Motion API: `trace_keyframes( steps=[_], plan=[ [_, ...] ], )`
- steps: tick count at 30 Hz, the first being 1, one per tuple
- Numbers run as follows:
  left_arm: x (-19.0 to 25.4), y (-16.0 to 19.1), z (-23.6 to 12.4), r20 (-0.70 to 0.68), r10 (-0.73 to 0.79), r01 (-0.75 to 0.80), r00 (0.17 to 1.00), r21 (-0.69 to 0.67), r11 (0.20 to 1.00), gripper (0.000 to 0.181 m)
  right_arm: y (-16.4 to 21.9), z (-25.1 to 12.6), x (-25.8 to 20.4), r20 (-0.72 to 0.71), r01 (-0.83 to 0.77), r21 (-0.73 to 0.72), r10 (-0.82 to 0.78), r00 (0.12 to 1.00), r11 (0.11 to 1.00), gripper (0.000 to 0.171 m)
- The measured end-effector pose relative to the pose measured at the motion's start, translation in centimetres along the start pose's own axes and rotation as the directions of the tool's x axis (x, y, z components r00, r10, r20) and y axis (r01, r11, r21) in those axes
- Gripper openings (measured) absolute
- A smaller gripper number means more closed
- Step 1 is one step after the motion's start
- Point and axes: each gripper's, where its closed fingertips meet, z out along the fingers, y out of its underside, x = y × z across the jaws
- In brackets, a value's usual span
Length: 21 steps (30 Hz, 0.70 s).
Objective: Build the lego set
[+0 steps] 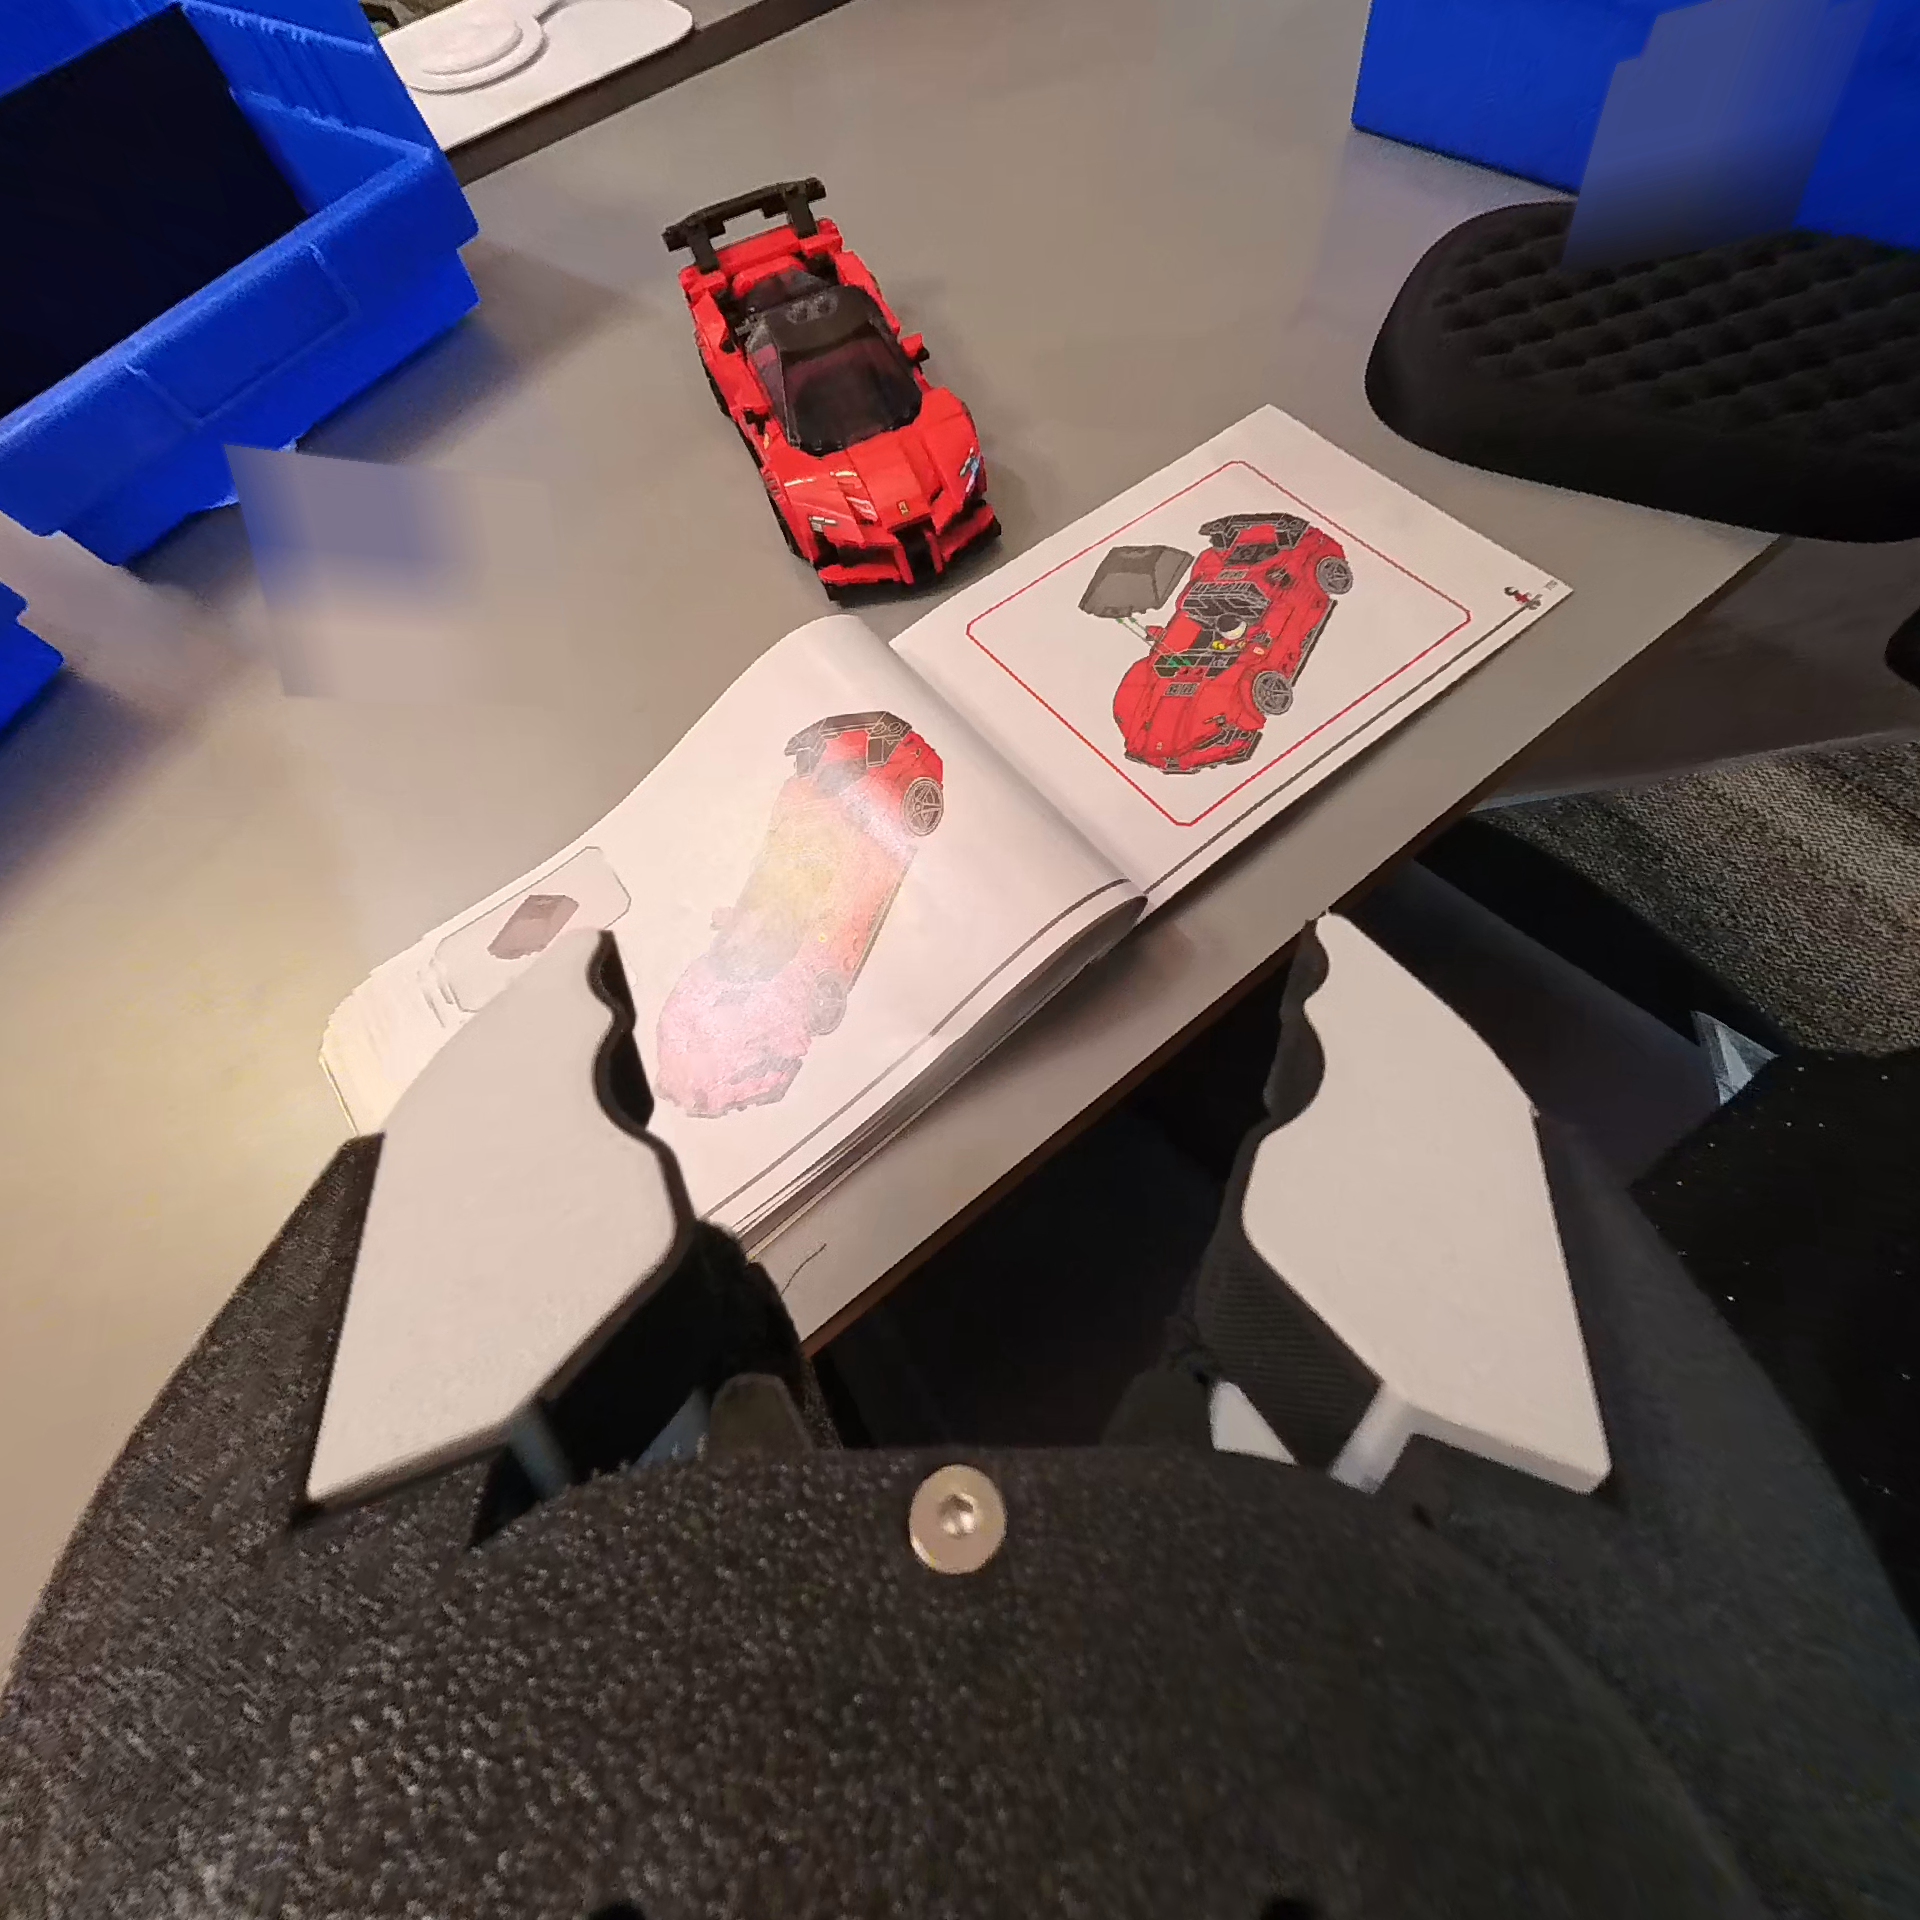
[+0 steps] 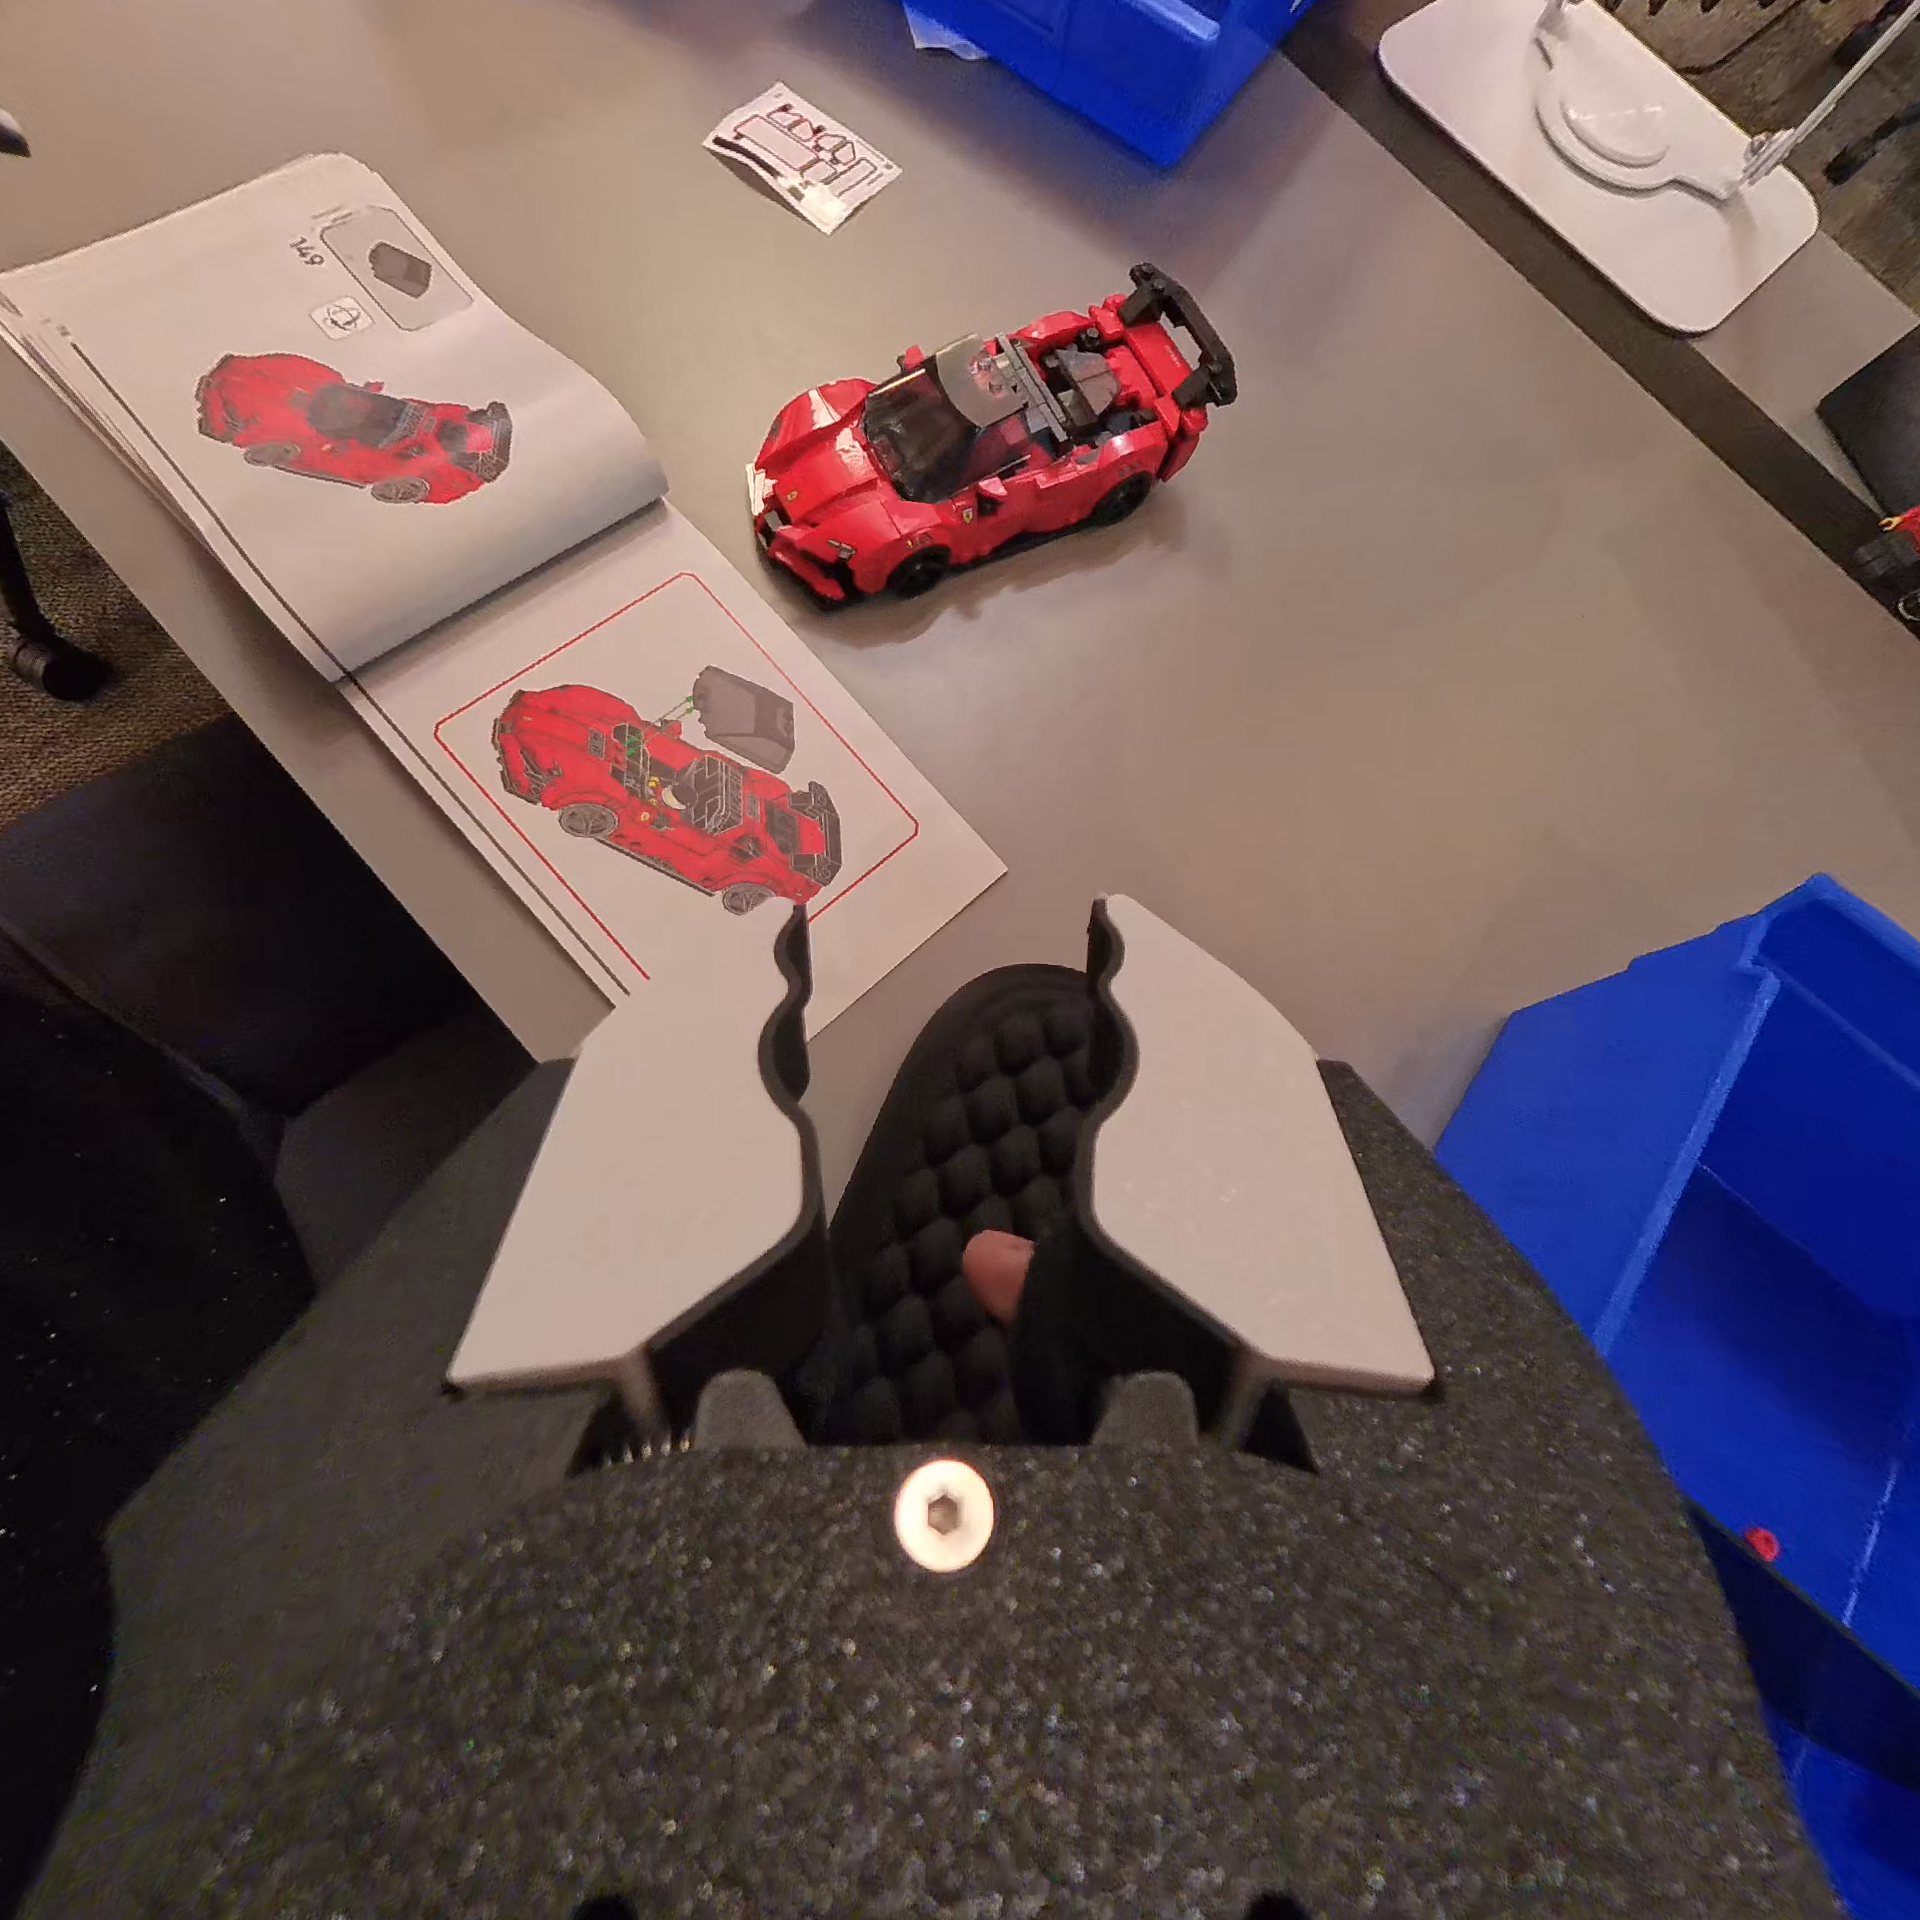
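Note:
A built red lego car [image 1: 831, 405] with a dark canopy and a black rear wing stands on the grey table [image 1: 1091, 208]. The open instruction booklet [image 1: 935, 790] lies in front of it at the table's near edge. My left gripper [image 1: 961, 935] is wide open and empty, and hangs over the booklet's near edge. In the right wrist view the car [image 2: 987, 457] stands beyond the booklet [image 2: 499, 582]. My right gripper [image 2: 948, 909] is open and empty, near the booklet's right page, well short of the car.
Blue bins stand at the left [image 1: 208, 291] and far right [image 1: 1558, 83]. In the right wrist view a blue bin [image 2: 1714, 1247] is close by; a sticker sheet [image 2: 800, 156] and a white lamp base [image 2: 1600, 156] lie farther back. A black quilted pad [image 2: 987, 1122] lies under my right gripper. My right gripper's tips are some 20 centimetres from the car [image 2: 987, 457].

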Motion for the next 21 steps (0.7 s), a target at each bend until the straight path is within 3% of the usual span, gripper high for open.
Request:
trace_keyframes(
  steps=[15, 18, 21],
  plan=[
    [0.6, -0.3, 0.2, -0.030, 0.033, -0.033, 0.999, -0.004, 0.999, 0.106, 0.0, 0.1, -0.7, 0.036, 0.017, -0.002, -0.017, 0.999, 1.000, 0.051],
    [0.9, -2.0, 0.3, -0.089, 0.044, -0.041, 0.995, 0.033, 0.999, 0.102, -0.4, 0.5, -1.6, 0.092, 0.034, 0.035, -0.037, 0.995, 0.999, 0.053],
    [1.0, -4.1, 0.4, -0.146, 0.081, -0.069, 0.986, 0.090, 0.994, 0.085, -0.7, 1.4, -2.2, 0.151, 0.020, 0.069, -0.031, 0.988, 0.997, 0.054]
  ],
)
